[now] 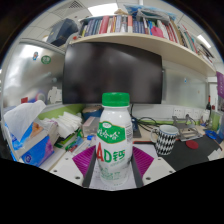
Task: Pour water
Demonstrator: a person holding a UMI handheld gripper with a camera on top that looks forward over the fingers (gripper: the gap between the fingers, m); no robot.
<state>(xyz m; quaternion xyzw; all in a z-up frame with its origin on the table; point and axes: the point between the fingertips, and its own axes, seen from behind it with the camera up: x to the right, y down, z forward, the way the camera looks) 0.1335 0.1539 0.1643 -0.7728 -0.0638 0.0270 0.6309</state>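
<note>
Desk clutter behind; fingers [116, 165] half-hidden gripping bottle [115, 140].

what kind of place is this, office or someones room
Most likely an office or study desk. A large dark monitor stands behind the white plastic bottle with a green cap, a shelf of upright books runs above it, and a blue tissue box sits beside the gripper.

A white plastic bottle [115, 140] with a green screw cap [116, 99] stands upright between the gripper's jaws, cap closed. Its label carries green and orange print. Contents cannot be told.
</note>
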